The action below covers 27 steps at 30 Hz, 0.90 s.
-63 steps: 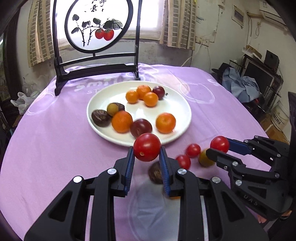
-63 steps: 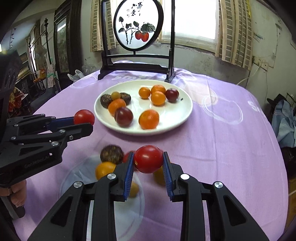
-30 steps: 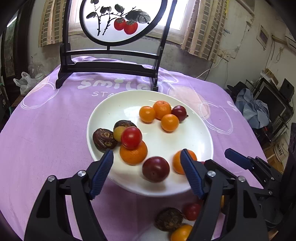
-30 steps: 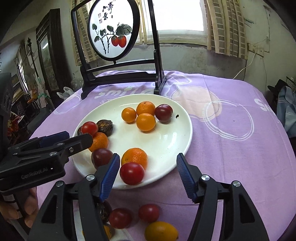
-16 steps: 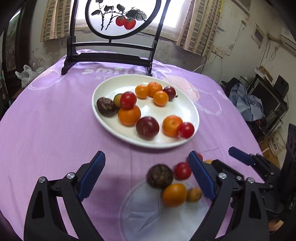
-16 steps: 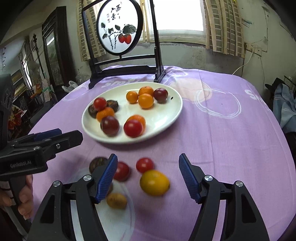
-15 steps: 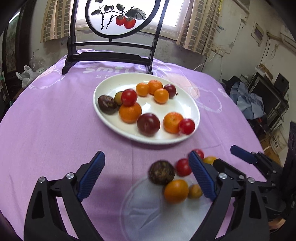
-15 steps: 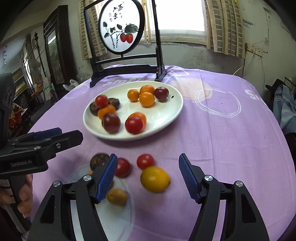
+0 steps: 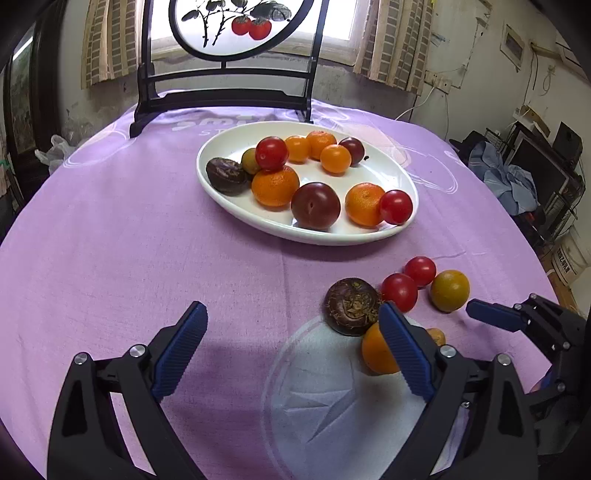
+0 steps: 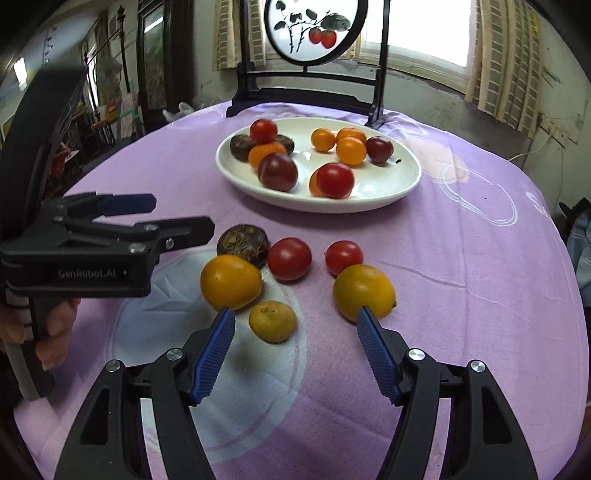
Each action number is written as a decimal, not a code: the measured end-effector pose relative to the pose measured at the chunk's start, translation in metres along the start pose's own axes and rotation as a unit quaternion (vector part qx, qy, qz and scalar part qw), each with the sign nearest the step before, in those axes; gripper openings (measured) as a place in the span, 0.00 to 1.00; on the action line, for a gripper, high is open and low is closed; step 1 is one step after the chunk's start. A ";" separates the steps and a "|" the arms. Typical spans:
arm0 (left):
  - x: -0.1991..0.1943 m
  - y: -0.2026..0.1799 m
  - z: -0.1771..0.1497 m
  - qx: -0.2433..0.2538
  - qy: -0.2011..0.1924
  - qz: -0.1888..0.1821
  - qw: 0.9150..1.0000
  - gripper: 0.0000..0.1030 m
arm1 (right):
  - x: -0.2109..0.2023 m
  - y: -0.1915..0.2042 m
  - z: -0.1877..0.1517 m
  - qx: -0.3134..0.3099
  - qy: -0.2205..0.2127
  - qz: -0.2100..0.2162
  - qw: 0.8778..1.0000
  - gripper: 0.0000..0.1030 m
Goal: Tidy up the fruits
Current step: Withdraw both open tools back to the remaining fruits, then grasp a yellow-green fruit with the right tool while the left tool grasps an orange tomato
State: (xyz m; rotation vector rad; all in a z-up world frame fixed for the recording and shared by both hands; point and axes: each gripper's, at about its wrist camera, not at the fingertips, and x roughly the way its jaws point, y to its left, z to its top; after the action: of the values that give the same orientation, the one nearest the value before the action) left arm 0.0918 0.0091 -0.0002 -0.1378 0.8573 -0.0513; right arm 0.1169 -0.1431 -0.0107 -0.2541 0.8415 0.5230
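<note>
A white plate [image 9: 334,236] [image 10: 391,195] on the purple cloth holds several fruits: oranges, plums and two red tomatoes [image 9: 396,206] [image 9: 271,153]. Loose fruits lie nearer on the cloth: a dark wrinkled fruit [image 9: 351,312] [image 10: 242,245], two red tomatoes [image 10: 289,258] [image 10: 343,256], two yellow-orange fruits [image 10: 229,282] [image 10: 364,291] and a small yellow one [image 10: 272,320]. My left gripper [image 9: 291,347] is open and empty, low over the cloth left of the loose fruits. My right gripper [image 10: 295,350] is open and empty, just short of the small yellow fruit.
A black stand with a round painted screen [image 9: 225,27] [image 10: 317,31] stands behind the plate. The left gripper's body shows at the left of the right wrist view [image 10: 92,240]. The table edge curves away on the right, with clutter [image 9: 517,177] beyond.
Both grippers let go of their red tomatoes on the plate, opened wide and pulled back. They now sit lower and closer to the loose fruits on the cloth.
</note>
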 end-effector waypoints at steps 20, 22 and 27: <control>0.000 -0.005 -0.004 0.000 0.013 -0.025 1.000 0.90 | -0.001 -0.015 0.002 0.046 -0.009 0.002 0.999 0.28; 0.000 -0.009 -0.006 0.008 0.015 -0.030 0.999 0.90 | -0.004 -0.018 0.002 0.050 -0.013 -0.005 0.999 0.28; 0.001 -0.028 -0.014 0.058 0.024 -0.042 0.997 0.90 | -0.009 -0.024 0.003 0.057 -0.016 -0.013 0.998 0.28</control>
State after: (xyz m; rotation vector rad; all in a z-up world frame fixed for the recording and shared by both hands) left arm 0.0821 -0.0205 -0.0057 -0.0645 0.8935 -0.1825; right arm 0.1271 -0.1653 -0.0014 -0.1510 0.8335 0.4524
